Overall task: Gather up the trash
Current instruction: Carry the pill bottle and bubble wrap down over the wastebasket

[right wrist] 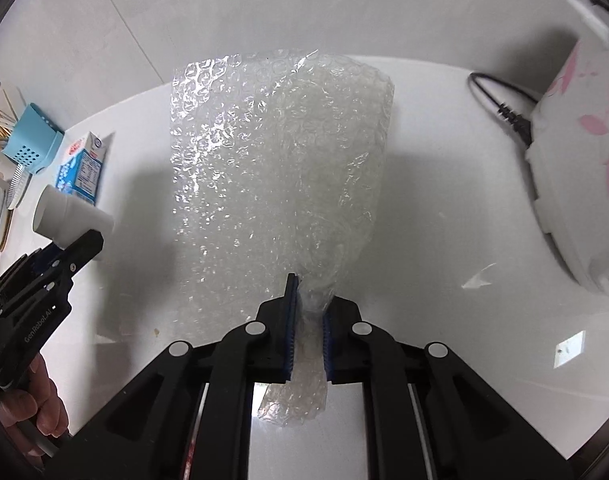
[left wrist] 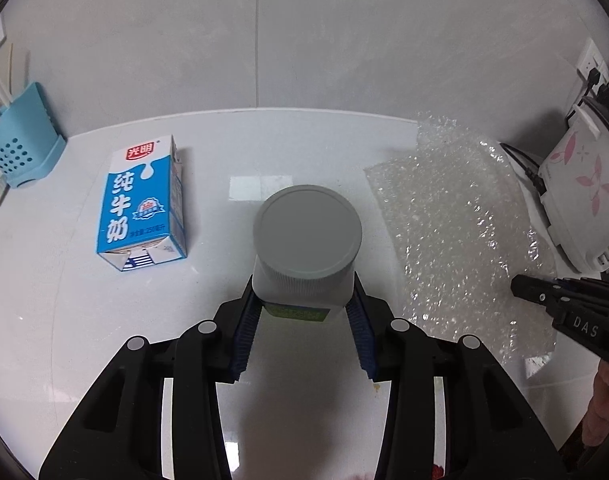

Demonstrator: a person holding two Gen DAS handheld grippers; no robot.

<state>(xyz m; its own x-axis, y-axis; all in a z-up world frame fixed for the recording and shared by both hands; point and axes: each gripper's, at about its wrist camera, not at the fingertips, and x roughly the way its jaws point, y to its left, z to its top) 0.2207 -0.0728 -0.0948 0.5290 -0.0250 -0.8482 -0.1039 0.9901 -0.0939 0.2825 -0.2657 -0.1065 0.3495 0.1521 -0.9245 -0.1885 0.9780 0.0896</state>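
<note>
We count three pieces of trash on the white counter (left wrist: 84,320), and we take them largest first. The one sheet of bubble wrap (right wrist: 280,160) spreads across the counter's right side, and our right gripper (right wrist: 308,320) has its jaws closed tight on a bunched near corner, so that a crumpled tail pokes out behind the blue pads (right wrist: 290,328); we judge a corner pinch is the sensible hold, since a limp sheet offers nothing else to clamp and will trail after the grip. Most of the sheet looks to lie on the counter, though we cannot tell how much has lifted. Next comes the single blue and white milk carton (left wrist: 142,208), lying on its side to the left, near the back wall and untouched by either gripper, presumably waiting its turn. Smallest is the one white bottle with a grey cap (left wrist: 306,236), held by our left gripper (left wrist: 304,300), whose jaws stand partly open and press on the body just below the cap, with the cap pointing away from the camera. A blue utensil holder (left wrist: 24,136) and a flowered white appliance (left wrist: 580,192) sit at the edges, one of each, and neither looks like trash to us.
</note>
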